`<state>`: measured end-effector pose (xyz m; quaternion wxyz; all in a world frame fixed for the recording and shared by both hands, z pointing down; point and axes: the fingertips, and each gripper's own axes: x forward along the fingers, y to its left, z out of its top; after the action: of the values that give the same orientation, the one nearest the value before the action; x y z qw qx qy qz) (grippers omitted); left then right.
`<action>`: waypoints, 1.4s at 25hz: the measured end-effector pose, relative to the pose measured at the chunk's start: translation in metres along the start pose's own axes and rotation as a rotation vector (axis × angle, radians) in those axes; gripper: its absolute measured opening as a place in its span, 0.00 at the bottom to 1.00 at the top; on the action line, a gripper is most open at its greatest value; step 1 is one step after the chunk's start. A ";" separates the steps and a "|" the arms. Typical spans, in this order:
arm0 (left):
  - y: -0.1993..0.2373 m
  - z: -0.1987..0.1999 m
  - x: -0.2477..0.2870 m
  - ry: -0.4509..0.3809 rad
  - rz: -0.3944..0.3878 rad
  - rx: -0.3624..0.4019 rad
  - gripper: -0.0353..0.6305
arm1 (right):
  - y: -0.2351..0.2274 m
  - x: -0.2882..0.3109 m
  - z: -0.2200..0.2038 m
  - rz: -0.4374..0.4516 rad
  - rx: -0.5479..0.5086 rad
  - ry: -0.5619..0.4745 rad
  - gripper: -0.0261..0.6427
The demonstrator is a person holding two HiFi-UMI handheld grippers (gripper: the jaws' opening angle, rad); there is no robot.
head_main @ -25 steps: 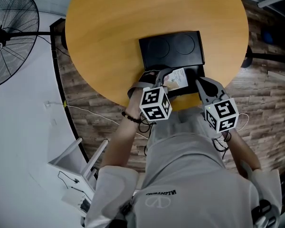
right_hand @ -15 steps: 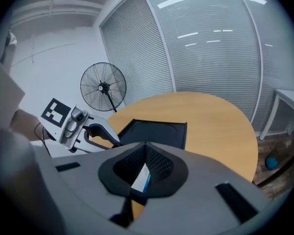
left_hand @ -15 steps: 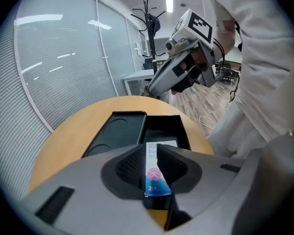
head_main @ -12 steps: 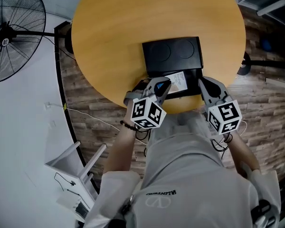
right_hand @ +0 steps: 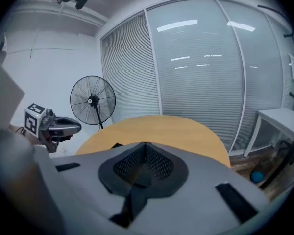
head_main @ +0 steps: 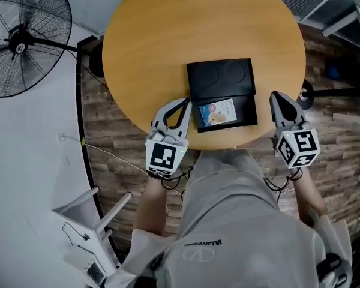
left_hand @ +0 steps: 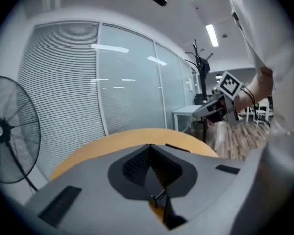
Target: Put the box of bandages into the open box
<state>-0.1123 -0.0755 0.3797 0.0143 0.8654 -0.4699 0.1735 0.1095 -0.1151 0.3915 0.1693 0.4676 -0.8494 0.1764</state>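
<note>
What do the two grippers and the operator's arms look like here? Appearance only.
The left gripper and right gripper have pale grey tapered shells, with black ribbed pads inside the jaws. Each carries a white cube printed with black square markers. Thin black cables loop at the wrists. The person wears a light grey short-sleeved shirt.

Office, round wooden table (head_main: 168, 35), glass partitions (right_hand: 201, 82) with blinds behind the table, pedestal fan (head_main: 24, 38) left of it, white desk (left_hand: 191, 112) beyond, ceiling strip lights (left_hand: 211, 35).
</note>
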 end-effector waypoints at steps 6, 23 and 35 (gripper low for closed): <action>0.038 0.057 -0.054 -0.213 0.168 -0.134 0.06 | -0.031 -0.042 0.055 -0.136 0.001 -0.206 0.06; 0.091 0.089 -0.113 -0.490 0.301 -0.442 0.06 | -0.065 -0.101 0.083 -0.301 0.005 -0.327 0.06; 0.093 0.089 -0.115 -0.488 0.313 -0.442 0.06 | -0.068 -0.100 0.083 -0.303 0.001 -0.324 0.06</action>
<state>-0.2204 -0.0509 0.2473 0.0619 0.7749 -0.6125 -0.1438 0.2081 -0.1140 0.2829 0.0550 0.6122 -0.7855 0.0723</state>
